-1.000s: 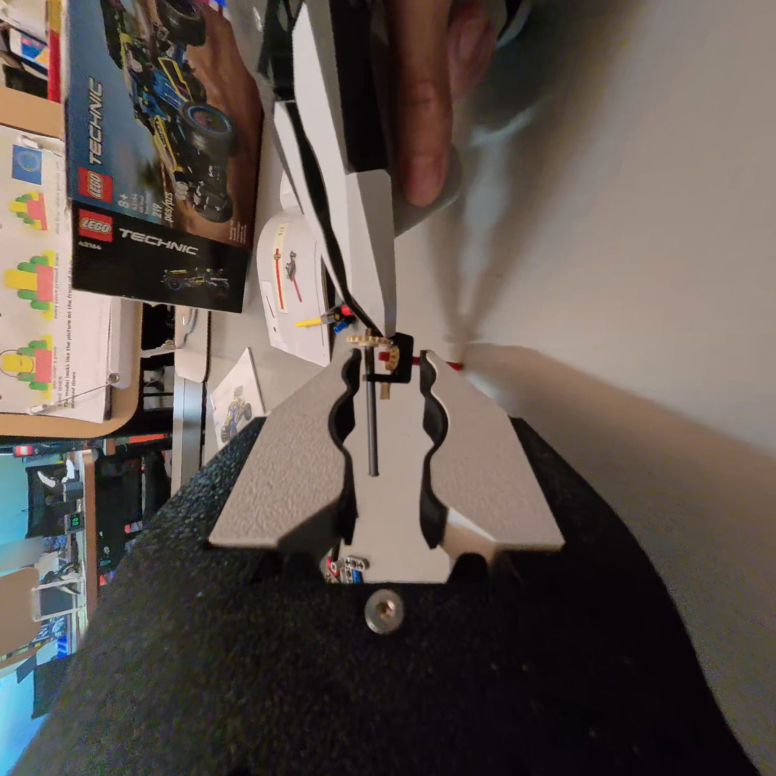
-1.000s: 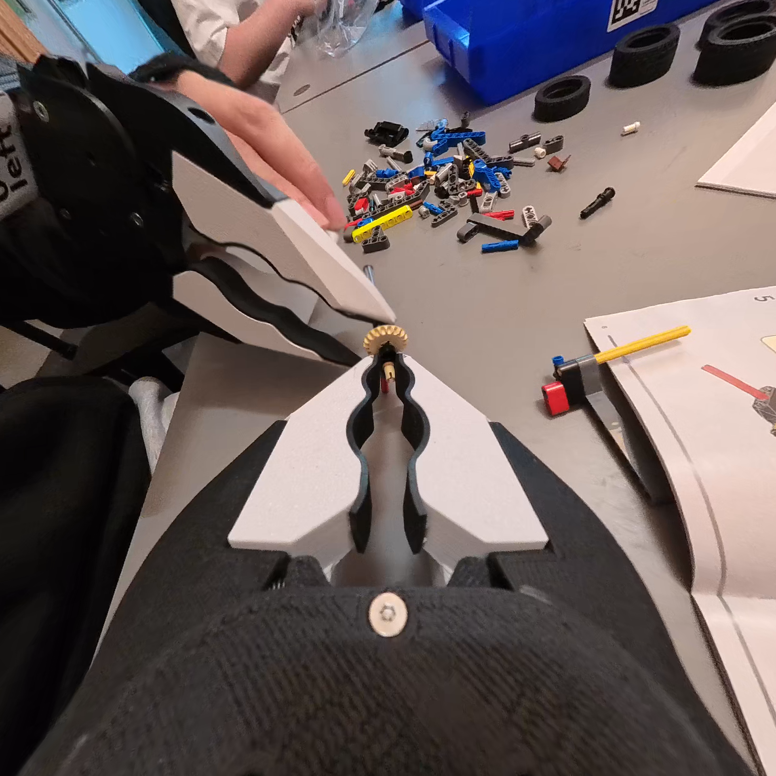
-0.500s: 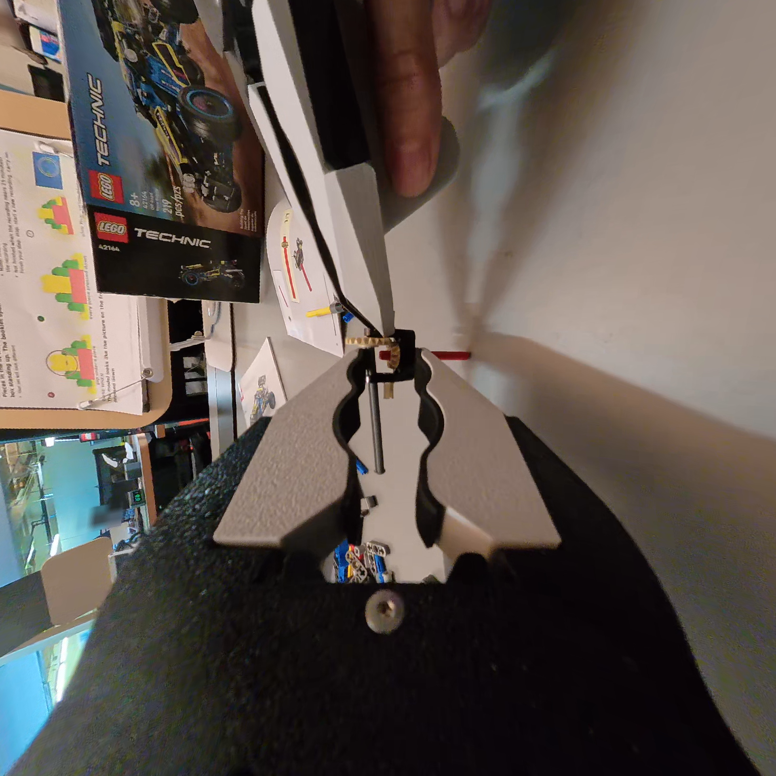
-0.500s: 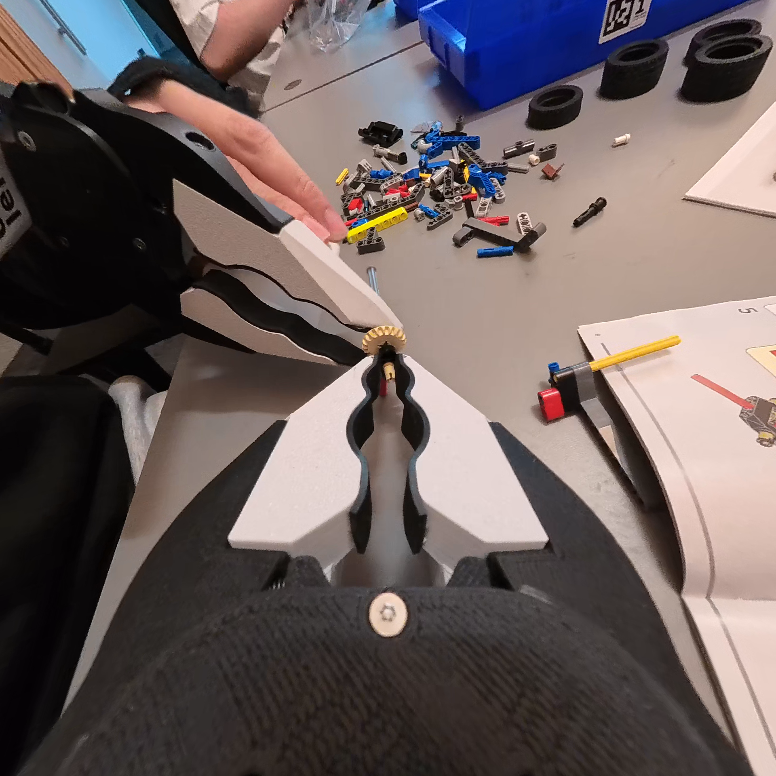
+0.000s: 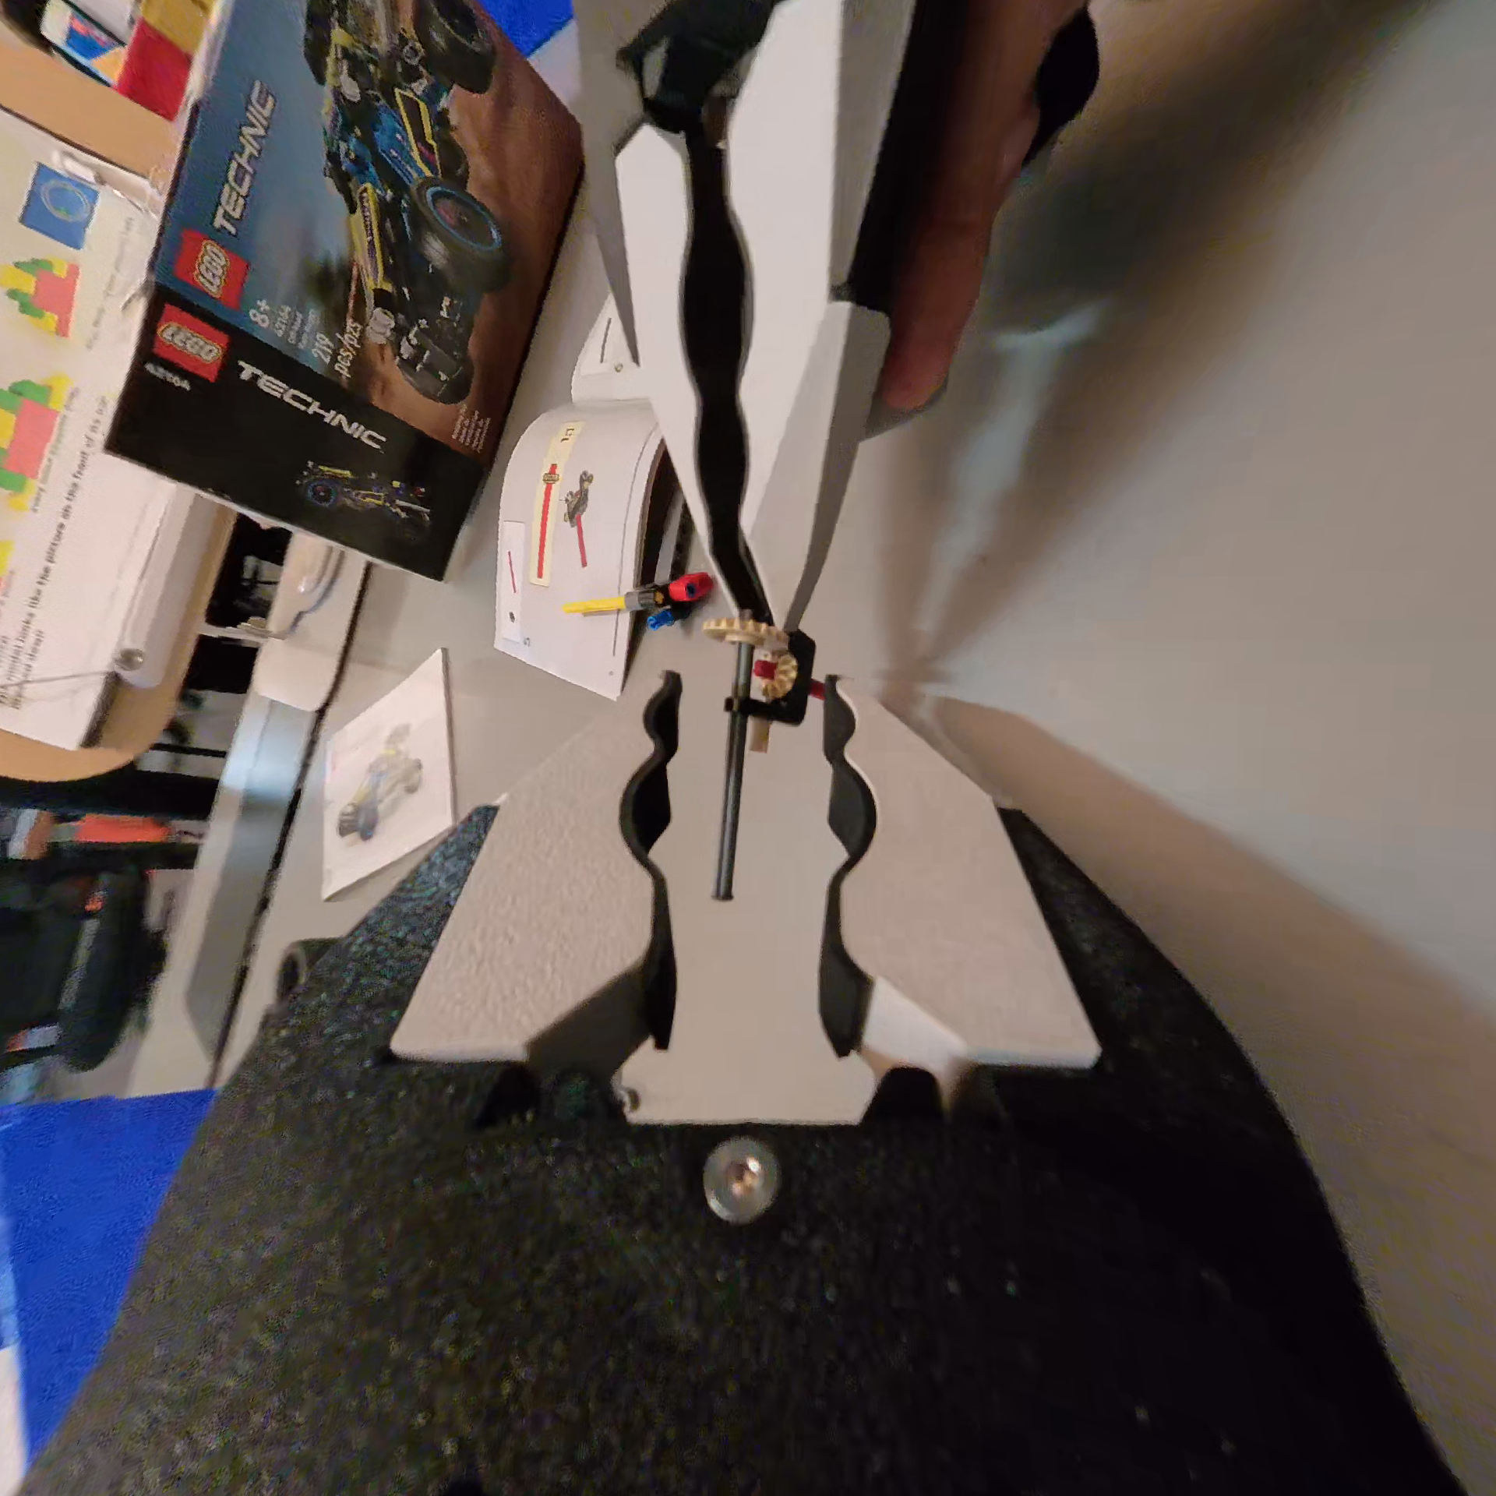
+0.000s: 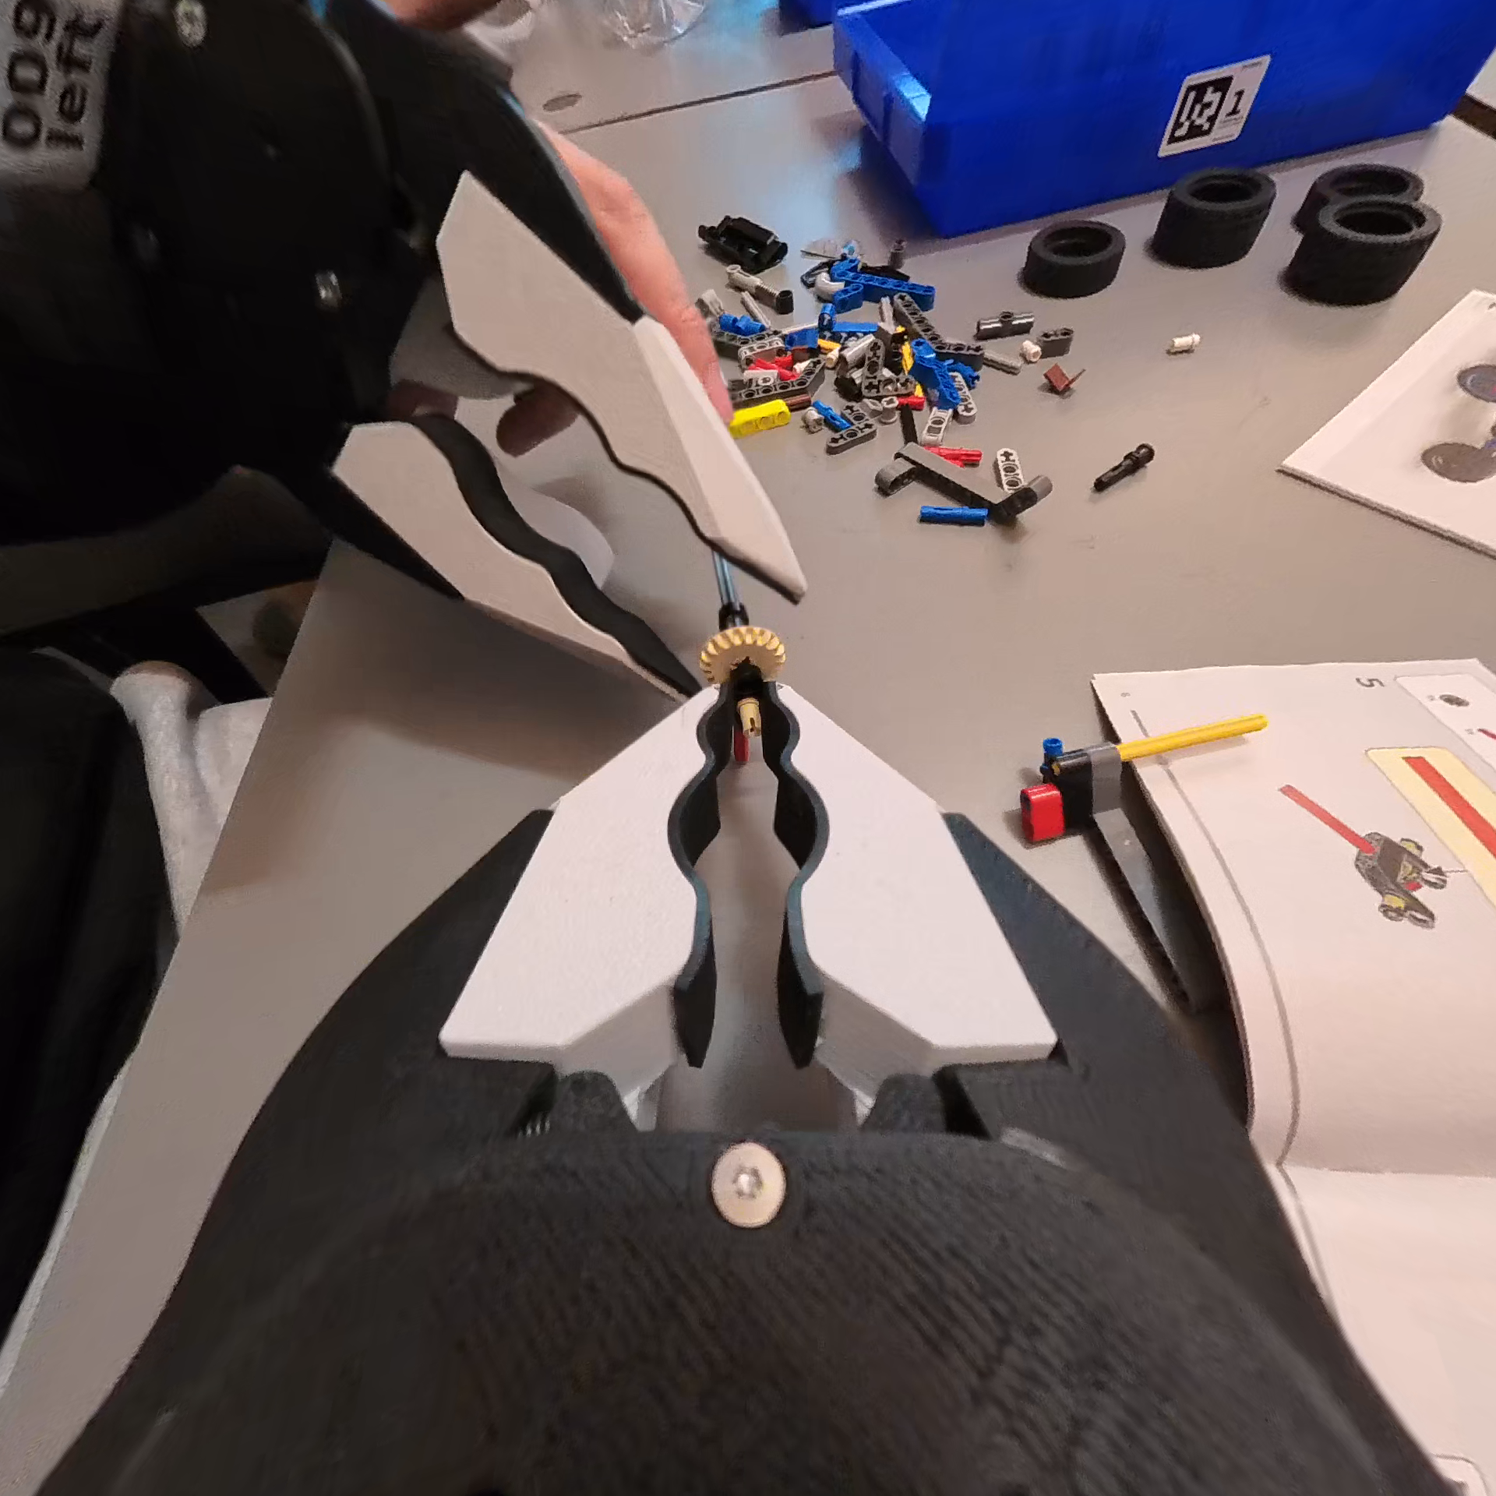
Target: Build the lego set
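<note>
A small gear assembly, a black frame [image 5: 792, 684] with tan bevel gears [image 5: 733, 630] on a dark axle [image 5: 731, 797], is held above the grey table [image 6: 1012, 615]. My right gripper [image 6: 745, 698] is shut on the frame just below the tan gear [image 6: 742, 654]. In the left wrist view the right gripper [image 5: 769, 623] reaches in from the top. My left gripper [image 5: 753, 688] is open, its fingers standing either side of the axle and apart from it. It shows at the left of the right wrist view [image 6: 741, 639], with the axle [image 6: 726, 581] between its fingers.
A pile of loose pieces [image 6: 874, 372], black tyres [image 6: 1214, 214] and a blue bin [image 6: 1093, 105] lie beyond. An open booklet [image 6: 1336, 931] with a yellow-axle sub-assembly [image 6: 1085, 781] is at the right. The set's box [image 5: 348, 283] and a leaflet [image 5: 388, 793] are farther off. Less than 4 cm separates the two grippers' tips.
My left gripper's jaws have spread apart and let go of the assembly. The right gripper still holds it in the same place.
</note>
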Demonstrator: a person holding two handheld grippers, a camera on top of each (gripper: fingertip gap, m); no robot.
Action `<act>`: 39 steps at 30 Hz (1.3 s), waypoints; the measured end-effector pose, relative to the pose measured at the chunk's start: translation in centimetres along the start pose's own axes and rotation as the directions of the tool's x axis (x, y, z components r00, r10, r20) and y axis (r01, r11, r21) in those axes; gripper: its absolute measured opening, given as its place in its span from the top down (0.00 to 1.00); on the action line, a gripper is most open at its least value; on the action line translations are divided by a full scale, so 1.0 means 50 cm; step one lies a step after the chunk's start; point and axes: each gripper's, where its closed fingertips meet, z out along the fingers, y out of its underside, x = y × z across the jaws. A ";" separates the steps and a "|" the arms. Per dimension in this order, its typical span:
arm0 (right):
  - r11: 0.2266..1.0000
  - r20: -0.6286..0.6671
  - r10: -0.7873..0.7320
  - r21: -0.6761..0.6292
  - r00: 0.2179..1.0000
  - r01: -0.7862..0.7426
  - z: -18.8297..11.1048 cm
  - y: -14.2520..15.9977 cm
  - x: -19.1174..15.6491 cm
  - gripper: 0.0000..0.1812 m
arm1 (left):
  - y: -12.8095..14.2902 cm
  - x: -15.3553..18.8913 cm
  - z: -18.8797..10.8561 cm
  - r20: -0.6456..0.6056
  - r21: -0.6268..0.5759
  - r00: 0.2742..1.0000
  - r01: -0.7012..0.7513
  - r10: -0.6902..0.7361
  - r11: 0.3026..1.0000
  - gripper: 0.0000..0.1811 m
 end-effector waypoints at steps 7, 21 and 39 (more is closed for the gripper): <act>0.996 -0.022 -0.089 -0.013 0.996 0.089 0.000 0.002 -0.002 0.97 | 0.056 -0.003 -0.033 -0.142 0.012 0.970 0.201 -0.197 0.980 0.90; 0.989 -0.020 -0.149 -0.028 0.989 0.148 0.006 0.000 -0.011 0.97 | 0.074 0.015 -0.014 -0.208 -0.043 0.977 0.046 -0.054 0.998 1.00; 0.967 -0.039 -0.254 -0.008 0.966 0.254 0.012 -0.016 -0.027 0.97 | 0.093 0.024 -0.010 -0.278 -0.128 0.958 0.030 -0.065 0.991 0.99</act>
